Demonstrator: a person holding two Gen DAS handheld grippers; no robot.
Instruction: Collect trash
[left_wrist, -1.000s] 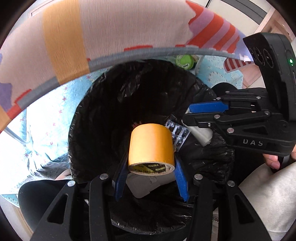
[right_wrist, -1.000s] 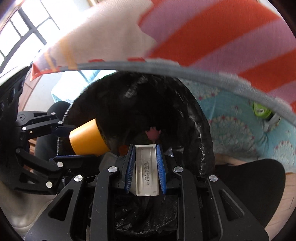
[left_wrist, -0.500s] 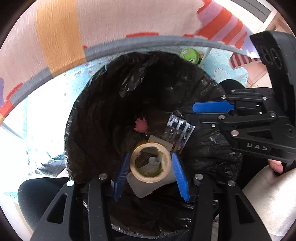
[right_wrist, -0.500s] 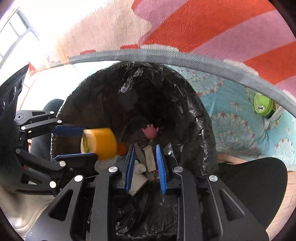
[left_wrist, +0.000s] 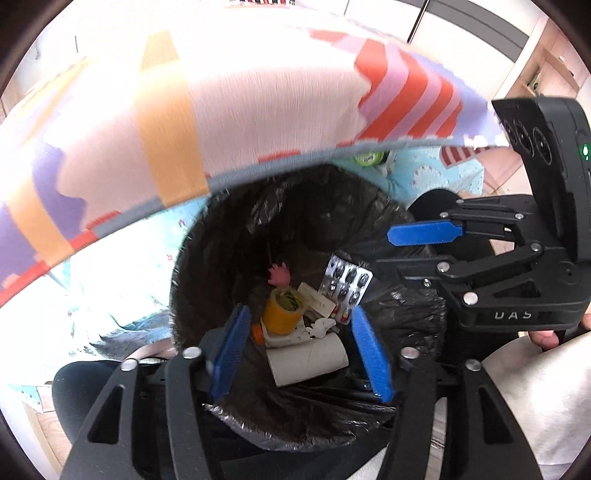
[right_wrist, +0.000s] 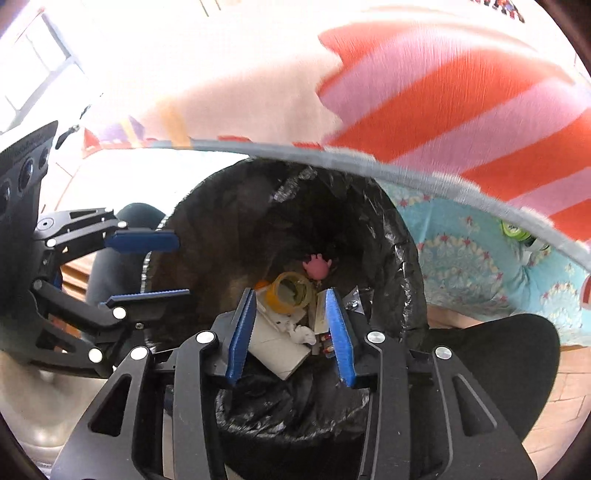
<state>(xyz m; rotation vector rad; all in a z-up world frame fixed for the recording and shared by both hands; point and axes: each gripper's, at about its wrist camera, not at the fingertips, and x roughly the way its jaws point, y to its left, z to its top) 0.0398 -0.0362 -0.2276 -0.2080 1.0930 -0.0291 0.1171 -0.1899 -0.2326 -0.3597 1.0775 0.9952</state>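
Tape roll (left_wrist: 282, 310) and white strip (left_wrist: 314, 300), dropped since a second ago, lie in my bin (left_wrist: 221, 229).
Left gripper (left_wrist: 299, 354) and right gripper (right_wrist: 291, 332) point steeply down, jaws opening, empty.

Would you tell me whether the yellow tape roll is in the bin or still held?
In the bin: the yellow tape roll lies among trash inside the black-lined bin, below the empty, opening left gripper.
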